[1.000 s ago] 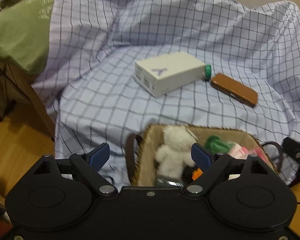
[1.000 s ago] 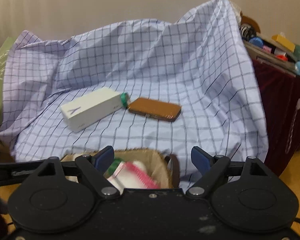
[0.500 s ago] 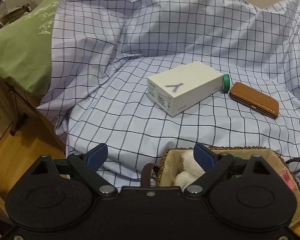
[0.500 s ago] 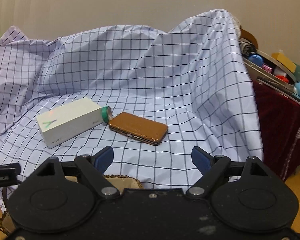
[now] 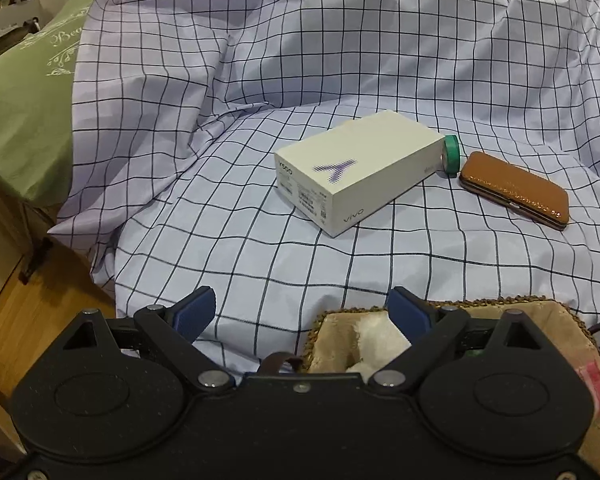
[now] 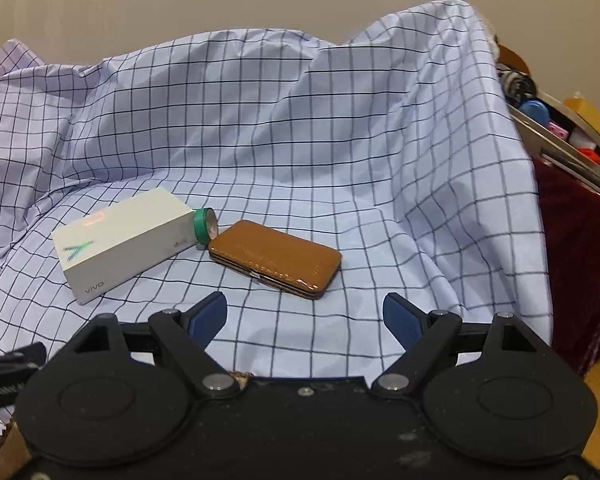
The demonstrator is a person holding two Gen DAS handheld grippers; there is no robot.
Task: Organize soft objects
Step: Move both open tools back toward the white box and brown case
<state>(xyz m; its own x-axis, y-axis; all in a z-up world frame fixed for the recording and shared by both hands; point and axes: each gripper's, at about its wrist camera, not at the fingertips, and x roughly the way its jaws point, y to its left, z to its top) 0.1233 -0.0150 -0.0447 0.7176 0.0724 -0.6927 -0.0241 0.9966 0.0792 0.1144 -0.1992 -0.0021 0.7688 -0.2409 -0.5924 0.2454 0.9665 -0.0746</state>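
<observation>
A woven basket (image 5: 540, 306) sits at the near edge of the checked cloth (image 5: 260, 240). It holds a white plush toy (image 5: 376, 336) and something pink (image 5: 592, 376), both mostly hidden behind my left gripper (image 5: 302, 304). That gripper is open and empty, its right finger over the basket's left end. My right gripper (image 6: 304, 306) hangs open and empty over bare cloth, just short of the brown case (image 6: 276, 258). Only a sliver of the basket's rim (image 6: 238, 376) shows under it.
A white phone box (image 5: 360, 168), a green tape roll (image 5: 452, 154) and the brown case (image 5: 516, 188) lie together mid-cloth. A green pillow (image 5: 20, 100) sits at left above the wooden floor (image 5: 32, 312). A cluttered shelf (image 6: 560, 132) over dark red fabric (image 6: 580, 272) stands at right.
Both grippers have moved forward over the cloth. The basket has slid down to the bottom of the left view and almost out of the right view. The box and case look nearer.
</observation>
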